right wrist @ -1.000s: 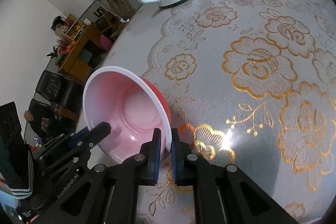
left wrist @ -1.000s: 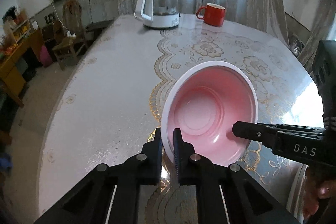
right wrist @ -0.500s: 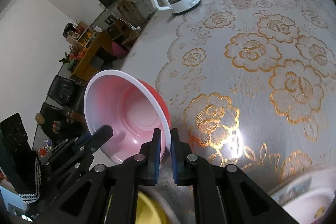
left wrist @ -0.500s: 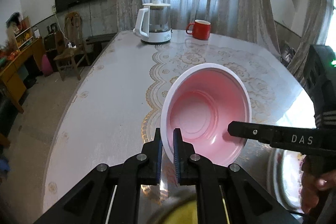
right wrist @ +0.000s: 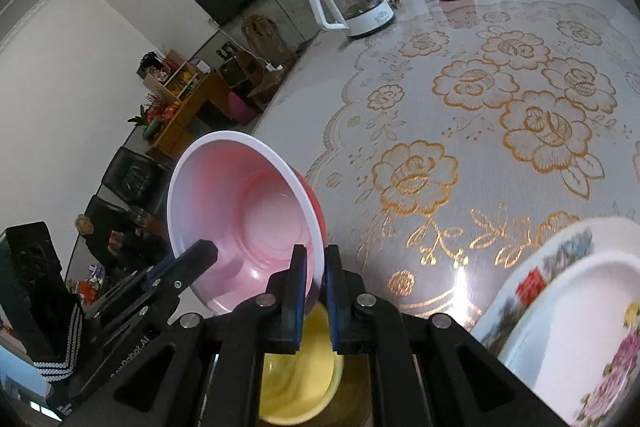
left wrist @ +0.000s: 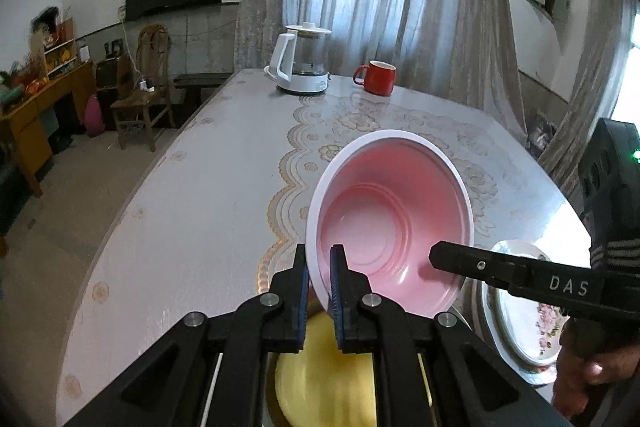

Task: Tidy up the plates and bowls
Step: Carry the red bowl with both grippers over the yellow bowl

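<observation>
**Pink bowl carried back over the yellow bowl**

Left wrist view: your left tool (left wrist: pixel 319 277) pinches the pink bowl (left wrist: pixel 390 227) by its near-left rim, clear of the table (left wrist: pixel 192 227). A yellow bowl (left wrist: pixel 324 379) has come into sight beneath; the kettle (left wrist: pixel 302 59) sits farther off than before.

Right wrist view: your right tool (right wrist: pixel 315 279) pinches the bowl's near-right rim. Flowered plates (right wrist: pixel 572 311) now show at the right.

yellow bowl (right wrist: pixel 298 383) blurred, half hidden behind jaws; floral plate (right wrist: pixel 576 339) cut off

bowl (left wrist: pixel 390 227) above table (left wrist: pixel 200 227), kettle (left wrist: pixel 302 61) left of mug (left wrist: pixel 378 77)
</observation>
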A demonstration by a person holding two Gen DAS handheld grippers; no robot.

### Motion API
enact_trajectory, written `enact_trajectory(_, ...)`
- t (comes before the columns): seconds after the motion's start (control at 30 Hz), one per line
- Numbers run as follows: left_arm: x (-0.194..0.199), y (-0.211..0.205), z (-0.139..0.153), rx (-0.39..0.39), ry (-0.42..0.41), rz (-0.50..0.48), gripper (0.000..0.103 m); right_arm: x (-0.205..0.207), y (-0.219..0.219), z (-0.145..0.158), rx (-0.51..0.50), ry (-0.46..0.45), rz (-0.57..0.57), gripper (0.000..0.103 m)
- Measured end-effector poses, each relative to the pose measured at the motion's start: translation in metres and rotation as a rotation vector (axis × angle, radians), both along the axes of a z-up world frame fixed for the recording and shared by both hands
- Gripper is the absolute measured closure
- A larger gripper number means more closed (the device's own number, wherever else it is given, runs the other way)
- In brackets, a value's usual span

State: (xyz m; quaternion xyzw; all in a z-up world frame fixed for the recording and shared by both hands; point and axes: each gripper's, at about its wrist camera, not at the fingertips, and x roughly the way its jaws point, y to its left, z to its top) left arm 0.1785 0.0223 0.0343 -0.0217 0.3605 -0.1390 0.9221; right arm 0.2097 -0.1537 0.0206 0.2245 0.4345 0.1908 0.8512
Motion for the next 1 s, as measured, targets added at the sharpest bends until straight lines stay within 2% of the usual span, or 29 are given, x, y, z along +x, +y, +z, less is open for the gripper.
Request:
enact_trajectory(0.2,-0.021,0.008,-0.001,-0.028,-0.011,0.022,0.093,-0.026,0.010,0.003,-0.016,-0.047,0.000,0.093)
enact_trajectory(0.4,-0.038,0.012,-0.006,-0.044,-0.007,0.031,0.093,-0.044,0.010,-0.002,0.038,-0.044,-0.008,0.093)
enact_trajectory(0.8,-0.060,0.016,-0.007,-0.058,0.009,0.025,0.093,-0.069,0.013,0.006,0.030,-0.084,-0.012,0.093)
enact_trajectory(1.0,-0.066,0.018,-0.011,-0.056,0.026,0.016,0.093,-0.076,0.013,0.002,0.037,-0.066,-0.009,0.092)
